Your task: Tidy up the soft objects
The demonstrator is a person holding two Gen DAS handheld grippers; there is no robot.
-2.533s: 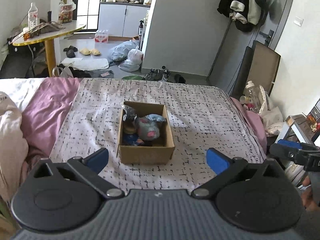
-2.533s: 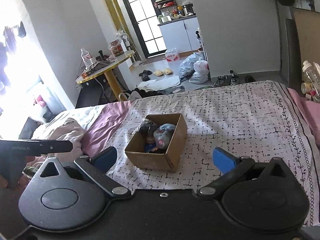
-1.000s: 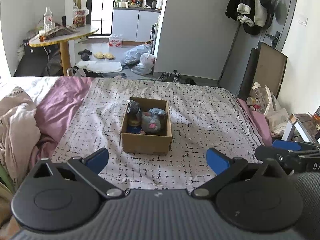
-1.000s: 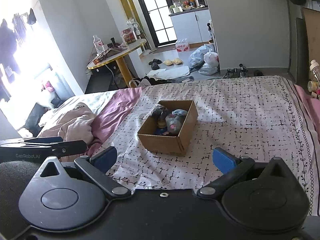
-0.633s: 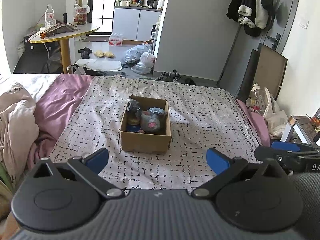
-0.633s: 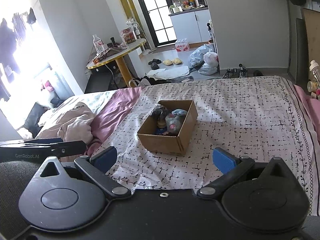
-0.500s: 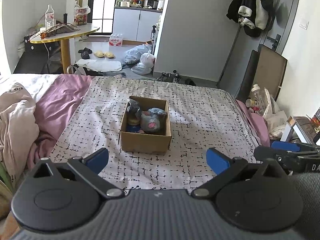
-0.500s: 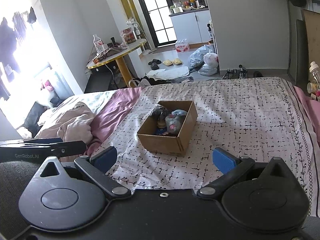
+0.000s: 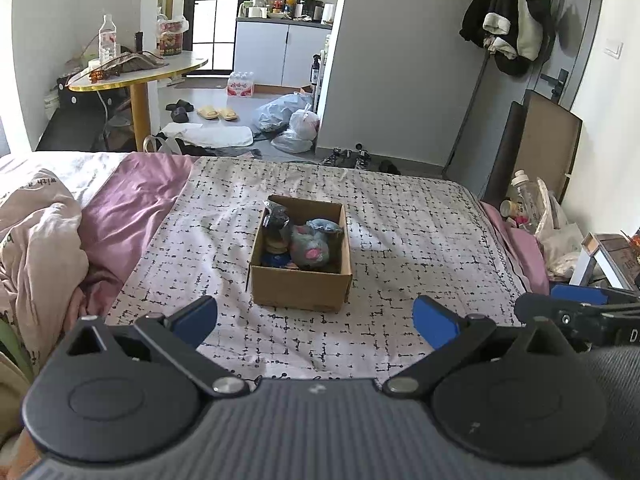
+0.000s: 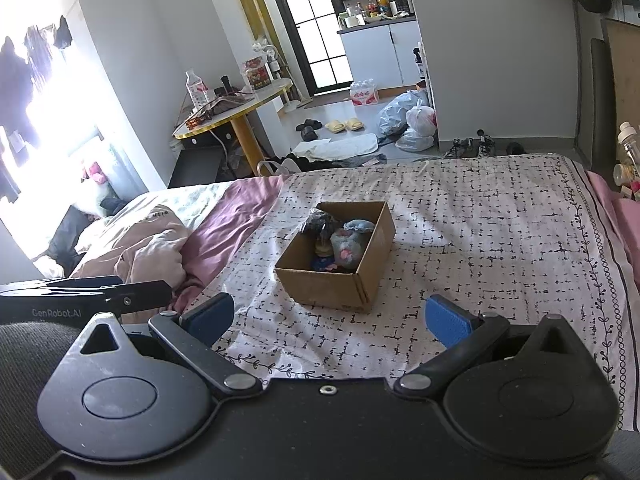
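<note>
A brown cardboard box point(image 9: 300, 292) stands in the middle of the bed on the patterned sheet point(image 9: 400, 232). Inside lie several soft toys: a grey-blue plush with a pink patch point(image 9: 310, 246) and a dark plush point(image 9: 276, 218). The box also shows in the right wrist view point(image 10: 332, 288), with the grey-blue plush point(image 10: 346, 246) inside. My left gripper point(image 9: 314, 318) is open and empty, held back from the box near the bed's front edge. My right gripper point(image 10: 330, 316) is open and empty, also well short of the box.
A pink crumpled duvet point(image 9: 36, 240) and a purple blanket point(image 9: 128, 208) lie on the left of the bed. Bottles and bags point(image 9: 532, 208) stand by the bed's right side. Beyond the bed are a round table point(image 9: 136, 72), shoes and plastic bags point(image 9: 288, 116) on the floor.
Both grippers have drawn back from the box, which looks smaller and farther away than 2.5 s ago. Both stay open. The box and toys have not moved.
</note>
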